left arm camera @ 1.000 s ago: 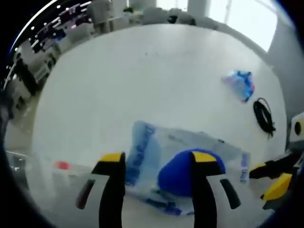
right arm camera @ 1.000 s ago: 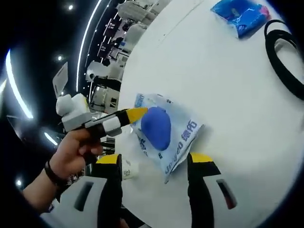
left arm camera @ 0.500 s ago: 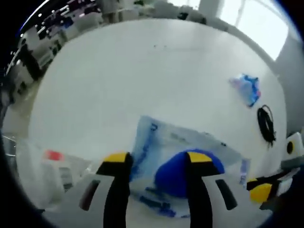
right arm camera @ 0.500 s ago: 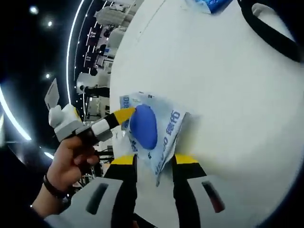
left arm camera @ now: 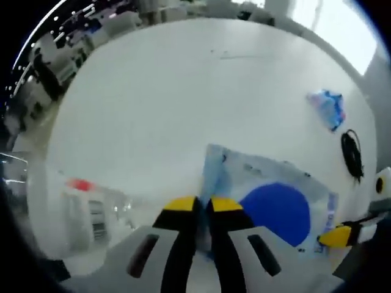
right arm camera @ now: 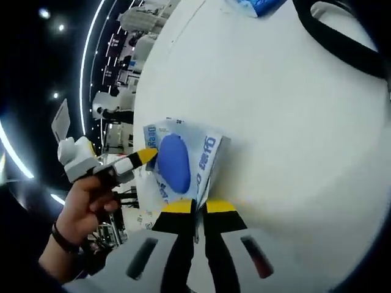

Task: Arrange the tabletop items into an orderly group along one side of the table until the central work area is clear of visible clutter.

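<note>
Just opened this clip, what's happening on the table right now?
A person holds a gripper in each hand, and both are pinched on the clear bag with the blue item inside. The left gripper grips one edge, and the right gripper grips another. A small blue packet and a black cable lie farther off on the white table.

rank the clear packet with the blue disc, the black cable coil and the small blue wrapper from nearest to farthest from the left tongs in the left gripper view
1. Clear packet with the blue disc: its edge is pinched in the left tongs, at the bottom of the view.
2. Black cable coil: far right, past the packet.
3. Small blue wrapper: upper right, just beyond the coil, farthest.
</note>
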A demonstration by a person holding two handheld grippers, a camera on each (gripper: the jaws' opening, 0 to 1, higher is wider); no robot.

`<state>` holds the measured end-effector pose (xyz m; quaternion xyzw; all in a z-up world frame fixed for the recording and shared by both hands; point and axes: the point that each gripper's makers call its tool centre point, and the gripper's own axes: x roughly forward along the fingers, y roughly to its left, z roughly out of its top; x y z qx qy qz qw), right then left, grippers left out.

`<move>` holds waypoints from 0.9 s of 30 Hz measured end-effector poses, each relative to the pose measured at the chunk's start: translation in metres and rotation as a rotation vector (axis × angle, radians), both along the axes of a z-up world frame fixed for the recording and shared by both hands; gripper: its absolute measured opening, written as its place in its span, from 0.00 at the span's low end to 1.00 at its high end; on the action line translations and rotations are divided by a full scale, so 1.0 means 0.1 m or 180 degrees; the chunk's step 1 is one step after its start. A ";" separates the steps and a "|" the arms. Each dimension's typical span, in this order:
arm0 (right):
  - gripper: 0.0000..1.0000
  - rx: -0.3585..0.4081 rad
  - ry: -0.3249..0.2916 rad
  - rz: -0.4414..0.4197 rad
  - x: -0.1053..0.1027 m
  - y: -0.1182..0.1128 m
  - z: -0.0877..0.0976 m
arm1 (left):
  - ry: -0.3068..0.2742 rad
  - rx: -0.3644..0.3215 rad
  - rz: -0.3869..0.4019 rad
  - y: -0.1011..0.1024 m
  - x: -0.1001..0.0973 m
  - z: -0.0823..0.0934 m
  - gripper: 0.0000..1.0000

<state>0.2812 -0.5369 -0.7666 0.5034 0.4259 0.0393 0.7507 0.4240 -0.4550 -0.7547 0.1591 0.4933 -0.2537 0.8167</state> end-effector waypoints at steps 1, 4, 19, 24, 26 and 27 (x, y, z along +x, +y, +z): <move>0.03 -0.0033 -0.0014 0.0023 0.01 -0.01 0.00 | -0.0015 0.0018 -0.0013 0.00 0.00 0.00 0.04; 0.02 -0.0023 -0.0074 -0.0068 0.04 -0.10 0.05 | -0.0003 -0.0008 0.0014 0.01 0.00 0.01 0.02; 0.00 -0.0229 -0.0272 -0.0210 0.16 -0.53 0.17 | 0.0106 -0.0222 0.0088 -0.14 -0.09 0.11 0.00; 0.00 -0.0355 -0.0331 -0.0157 0.25 -0.71 0.27 | 0.0063 -0.0313 0.0103 -0.25 -0.10 0.21 0.00; 0.00 -0.0418 -0.0346 -0.0141 0.29 -0.78 0.29 | 0.0060 -0.0344 0.0112 -0.29 -0.10 0.23 0.00; 0.00 -0.0431 -0.0352 -0.0141 0.30 -0.81 0.30 | 0.0057 -0.0349 0.0113 -0.30 -0.10 0.24 0.00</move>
